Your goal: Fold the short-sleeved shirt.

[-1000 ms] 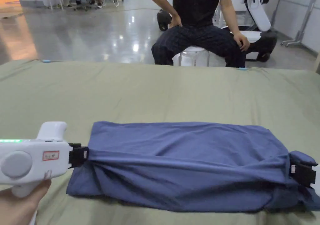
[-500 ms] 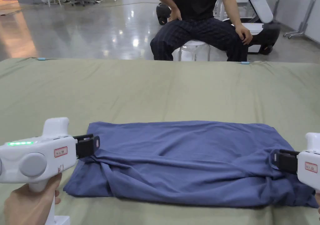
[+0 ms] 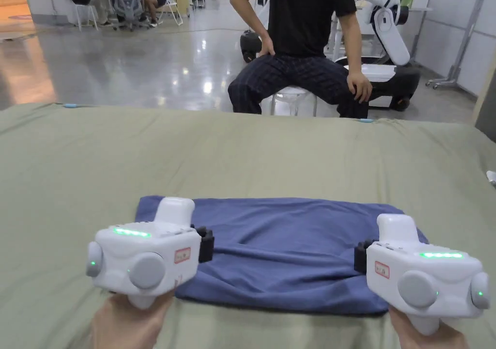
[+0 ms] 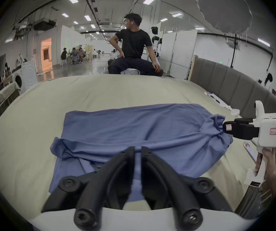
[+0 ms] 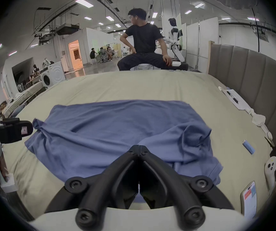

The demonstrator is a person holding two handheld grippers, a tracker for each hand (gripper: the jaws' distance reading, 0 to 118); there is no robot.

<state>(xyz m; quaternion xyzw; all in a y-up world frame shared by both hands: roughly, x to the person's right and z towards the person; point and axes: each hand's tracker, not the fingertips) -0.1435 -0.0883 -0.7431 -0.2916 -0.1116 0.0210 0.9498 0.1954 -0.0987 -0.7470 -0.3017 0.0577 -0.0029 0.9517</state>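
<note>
My left tool (image 4: 138, 148) hovers over the near left part of the blue shirt (image 3: 290, 248), its jaws a narrow slit apart with cloth showing through the gap and nothing pinched between them. My right tool (image 5: 139, 146) sits over the near right part of the shirt, jaws pressed tip to tip; whether any cloth is caught between them I cannot tell. From the head view, I hold both white tool bodies in my hands just in front of me, the left one (image 3: 206, 243) and the right one (image 3: 359, 258) pointing inward at the shirt's two short ends.

The shirt lies folded into a wide band across the green bed sheet (image 3: 242, 156), wrinkled, with bunched cloth at each end and a looser layer sticking out near me on the left.

Beyond the far edge of the bed a person (image 3: 300, 39) in dark clothes sits on a white stool (image 3: 293, 98). On the right, by the padded headboard (image 5: 250, 78), lie papers with a pen (image 5: 232, 96) and a phone (image 5: 249, 199).
</note>
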